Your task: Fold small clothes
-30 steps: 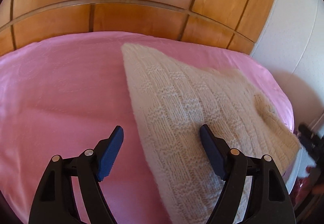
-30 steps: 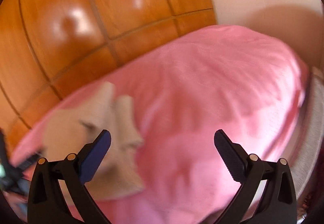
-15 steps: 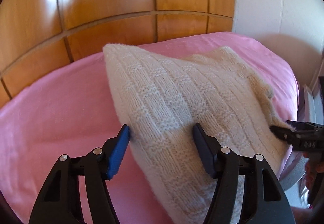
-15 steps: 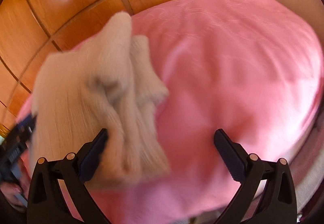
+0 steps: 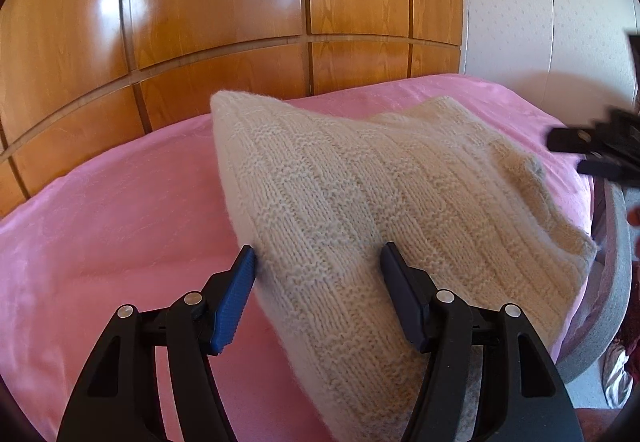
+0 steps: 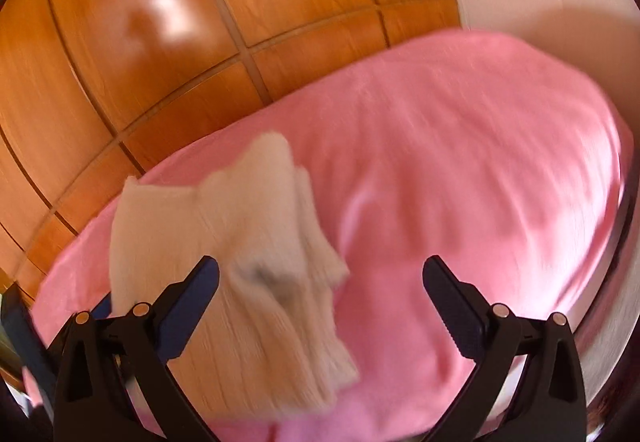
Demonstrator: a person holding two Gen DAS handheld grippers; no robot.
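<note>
The left gripper (image 5: 318,262) is set partly open astride the near left edge of the cream knitted garment (image 5: 392,210), which lies on the pink bed cover (image 5: 120,210); nothing is clamped. The right gripper (image 6: 320,276) is held wide open and empty. A grasp is seemingly being prepared; closure on the edge is required next.
</note>
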